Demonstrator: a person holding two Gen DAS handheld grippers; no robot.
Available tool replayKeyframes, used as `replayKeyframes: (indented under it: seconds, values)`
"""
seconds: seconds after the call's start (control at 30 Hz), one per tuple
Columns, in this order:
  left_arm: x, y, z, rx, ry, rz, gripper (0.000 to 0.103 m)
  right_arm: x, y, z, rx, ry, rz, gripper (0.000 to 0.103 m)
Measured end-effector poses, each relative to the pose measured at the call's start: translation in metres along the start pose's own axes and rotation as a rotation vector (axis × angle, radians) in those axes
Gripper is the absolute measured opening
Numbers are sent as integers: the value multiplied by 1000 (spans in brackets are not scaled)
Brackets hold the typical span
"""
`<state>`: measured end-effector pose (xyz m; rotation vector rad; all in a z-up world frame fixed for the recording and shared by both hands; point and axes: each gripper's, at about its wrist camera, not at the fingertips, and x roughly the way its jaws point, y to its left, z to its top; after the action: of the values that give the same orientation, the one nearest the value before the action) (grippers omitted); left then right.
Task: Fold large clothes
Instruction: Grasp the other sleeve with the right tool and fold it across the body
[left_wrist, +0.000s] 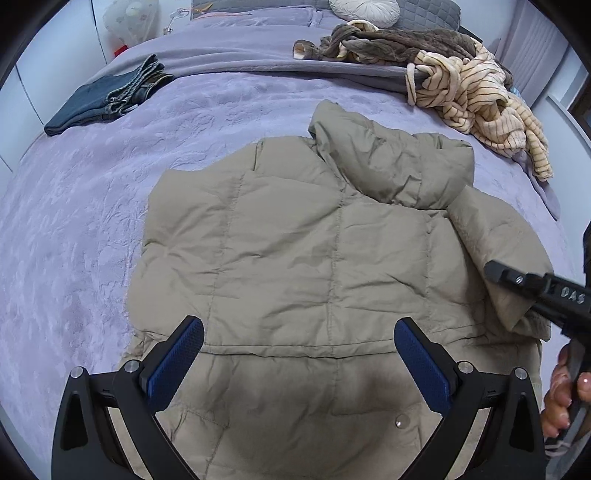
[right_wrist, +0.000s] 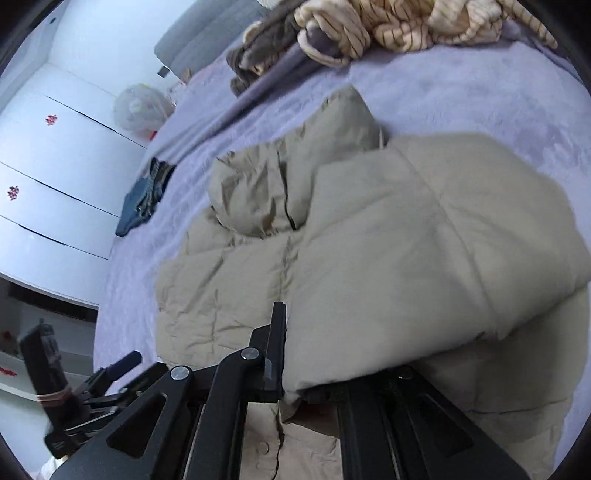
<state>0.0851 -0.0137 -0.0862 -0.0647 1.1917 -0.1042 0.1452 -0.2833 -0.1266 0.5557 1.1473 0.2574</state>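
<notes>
A large beige puffer jacket (left_wrist: 303, 251) lies spread on the purple bed, hood toward the far side. My left gripper (left_wrist: 299, 354) hovers open and empty over its lower part, blue pads wide apart. My right gripper (right_wrist: 314, 373) is shut on the jacket's right sleeve (right_wrist: 424, 258) near the cuff, and the sleeve lies folded over the body. In the left wrist view the right gripper (left_wrist: 532, 291) shows at the right edge with the sleeve (left_wrist: 498, 258) bunched in it. Its right finger is hidden under the fabric.
The purple blanket (left_wrist: 74, 221) covers the bed. Folded dark jeans (left_wrist: 107, 99) lie at the far left. A heap of brown and cream striped clothes (left_wrist: 443, 70) lies at the far right. Pillows (left_wrist: 365, 11) sit at the head, and white wardrobe doors (right_wrist: 55, 166) stand beside the bed.
</notes>
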Motion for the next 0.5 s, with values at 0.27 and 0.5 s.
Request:
replayKeyframes:
  seconds: [0.27,0.5]
  values:
    - [22,4,4,7,15,-25,103,23,-25,-9,90,64,-26,63]
    - [28,4,15,1,-4,-72,103,-42,-52,-14,233,-55,4,71]
